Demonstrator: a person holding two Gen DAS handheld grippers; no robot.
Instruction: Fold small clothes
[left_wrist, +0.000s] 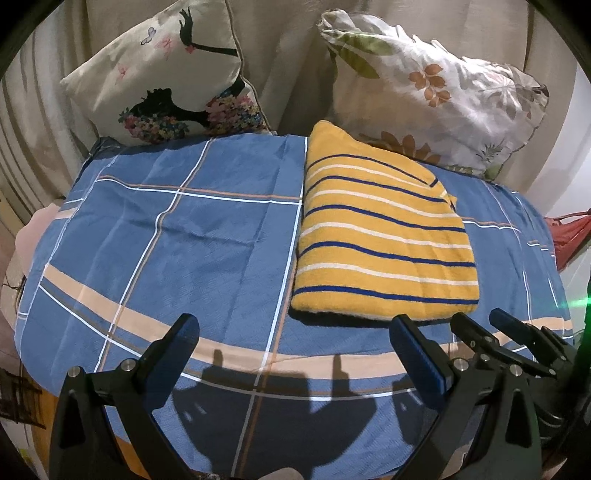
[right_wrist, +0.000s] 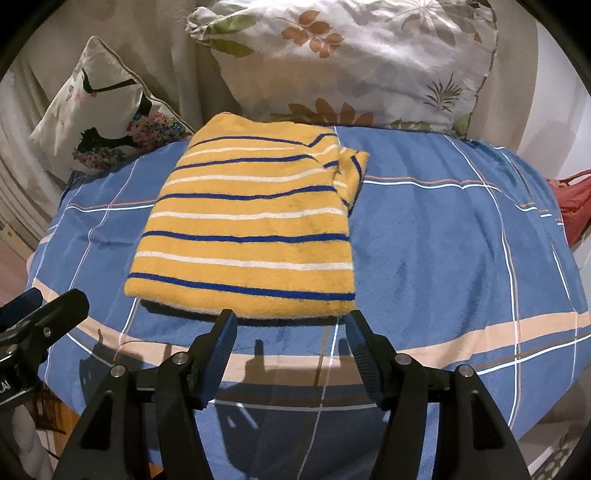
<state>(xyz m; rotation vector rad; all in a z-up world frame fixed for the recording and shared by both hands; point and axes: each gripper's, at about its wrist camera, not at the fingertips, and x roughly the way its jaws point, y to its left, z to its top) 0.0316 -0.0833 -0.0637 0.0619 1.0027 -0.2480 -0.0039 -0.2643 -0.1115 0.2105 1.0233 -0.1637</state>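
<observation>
Yellow knitted garment with blue and white stripes (right_wrist: 245, 225): folded into a rectangle, flat on blue checked bed cover (right_wrist: 443, 240), floral pillows at far edge.
Left tool (left_wrist: 295, 332): jaws wide, empty, near left of hem.
Right tool (right_wrist: 290, 323): jaws wide, empty, just short of near hem.
Advice: pinch both near corners evenly, lift low, fold away toward far edge.

We are in a home, it seems a bedroom or sitting corner: a blue checked bedsheet (left_wrist: 184, 229) covers the surface, two printed pillows (left_wrist: 166, 85) (right_wrist: 351, 62) lean at its far edge against beige curtains (left_wrist: 288, 66), and a red cloth (right_wrist: 569, 206) hangs past its right edge.
</observation>
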